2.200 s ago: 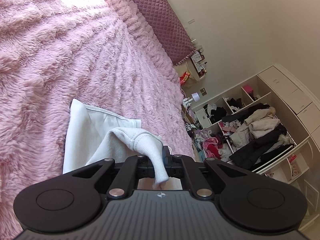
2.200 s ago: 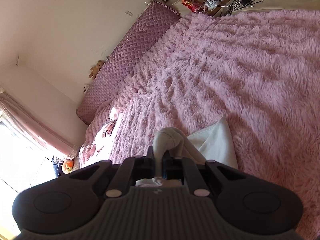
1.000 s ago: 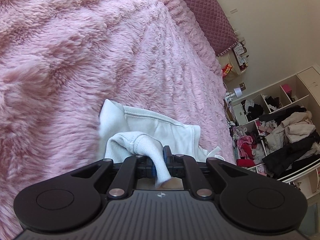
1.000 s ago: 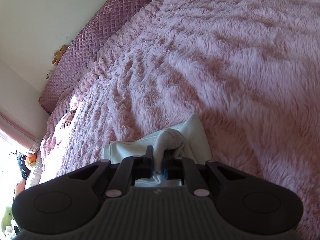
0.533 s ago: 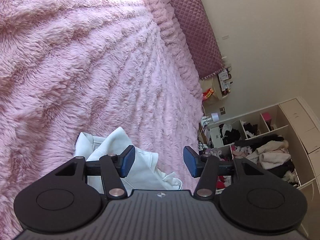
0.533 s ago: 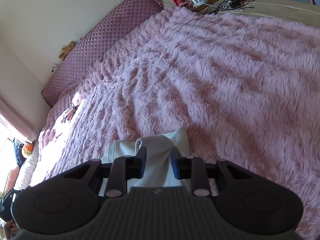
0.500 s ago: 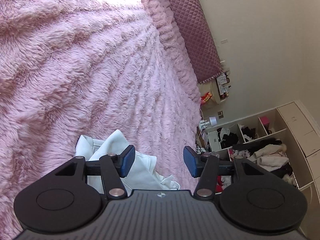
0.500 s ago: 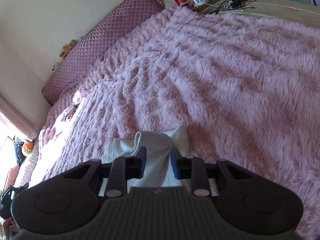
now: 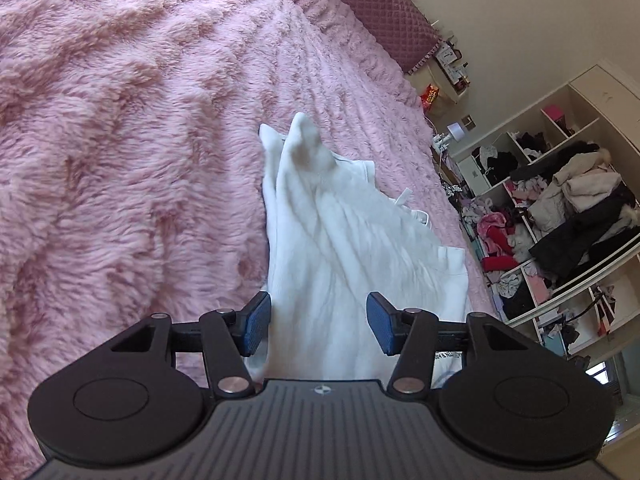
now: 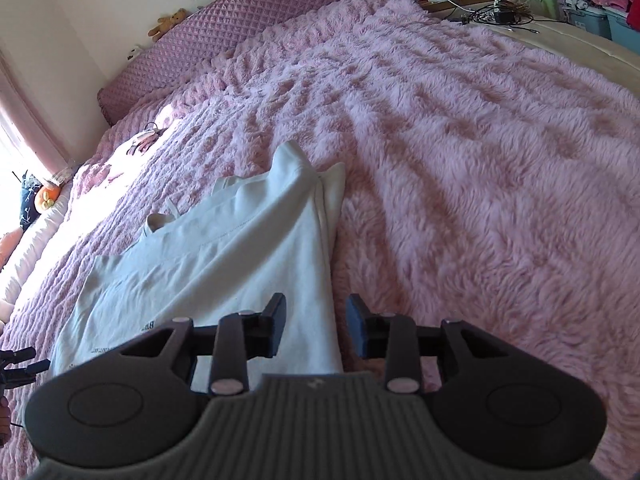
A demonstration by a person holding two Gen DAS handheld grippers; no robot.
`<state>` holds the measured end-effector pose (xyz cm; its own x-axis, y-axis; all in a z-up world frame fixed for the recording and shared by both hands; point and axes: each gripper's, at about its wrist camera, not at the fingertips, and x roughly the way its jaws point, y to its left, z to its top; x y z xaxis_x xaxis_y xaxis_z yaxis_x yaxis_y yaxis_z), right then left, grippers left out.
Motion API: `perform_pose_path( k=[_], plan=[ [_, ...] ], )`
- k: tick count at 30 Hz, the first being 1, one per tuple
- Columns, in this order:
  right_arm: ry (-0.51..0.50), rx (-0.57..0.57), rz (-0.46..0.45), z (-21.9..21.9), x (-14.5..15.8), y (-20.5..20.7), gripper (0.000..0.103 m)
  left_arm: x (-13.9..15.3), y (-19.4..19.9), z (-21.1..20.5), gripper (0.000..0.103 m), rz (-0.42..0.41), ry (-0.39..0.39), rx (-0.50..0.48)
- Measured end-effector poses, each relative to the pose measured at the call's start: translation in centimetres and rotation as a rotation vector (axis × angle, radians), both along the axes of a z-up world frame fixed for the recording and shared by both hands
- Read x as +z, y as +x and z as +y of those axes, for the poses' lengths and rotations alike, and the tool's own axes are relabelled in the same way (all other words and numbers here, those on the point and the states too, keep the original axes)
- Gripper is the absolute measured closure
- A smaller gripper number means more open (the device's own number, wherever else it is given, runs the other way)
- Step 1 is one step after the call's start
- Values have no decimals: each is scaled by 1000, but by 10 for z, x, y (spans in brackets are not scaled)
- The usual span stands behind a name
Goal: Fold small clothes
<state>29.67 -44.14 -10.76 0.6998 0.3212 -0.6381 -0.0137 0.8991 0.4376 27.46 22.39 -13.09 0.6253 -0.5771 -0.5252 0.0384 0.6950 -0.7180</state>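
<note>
Left wrist view: left gripper (image 9: pixel 319 322) now wide open, blue pads spread and holding nothing; a second ago it was pinching a bunched cuff of the small white cotton garment (image 9: pixel 340 248). The garment lies released on the fluffy pink bed blanket (image 9: pixel 120 140), folded lengthwise, one corner poking up at the far end. It runs from between the fingers away toward the quilted mauve headboard cushion (image 9: pixel 384 12). Open wardrobe shelves stuffed with clothes (image 9: pixel 560 208) off to the right

Right wrist view: right gripper (image 10: pixel 316 326) also open, wider than half a second ago, empty. Garment's long folded edge passes between the fingers, cloth lying flat, printed lettering near its lower left corner. Small brown teddy bear (image 10: pixel 168 22) sits on the headboard cushion

Judgement: both releases mean the first fold is laid down; next likely a re-grasp at one end for a crosswise fold. The upturned far corner may want flattening first
</note>
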Motion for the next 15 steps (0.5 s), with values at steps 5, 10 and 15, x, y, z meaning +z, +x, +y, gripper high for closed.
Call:
perform_pose_path(
  k=[5,10,15],
  plan=[
    [-15,6,33,-2,-10,-11,72,-12,-11,6,41,46,-35,17],
    [18,72,66,9,-19,-12,100,-19,-4,3,41,59,-122,32],
    [18,54,84,15,-20,-12,93,-27,5,-4,40,92,-93,41]
  ],
)
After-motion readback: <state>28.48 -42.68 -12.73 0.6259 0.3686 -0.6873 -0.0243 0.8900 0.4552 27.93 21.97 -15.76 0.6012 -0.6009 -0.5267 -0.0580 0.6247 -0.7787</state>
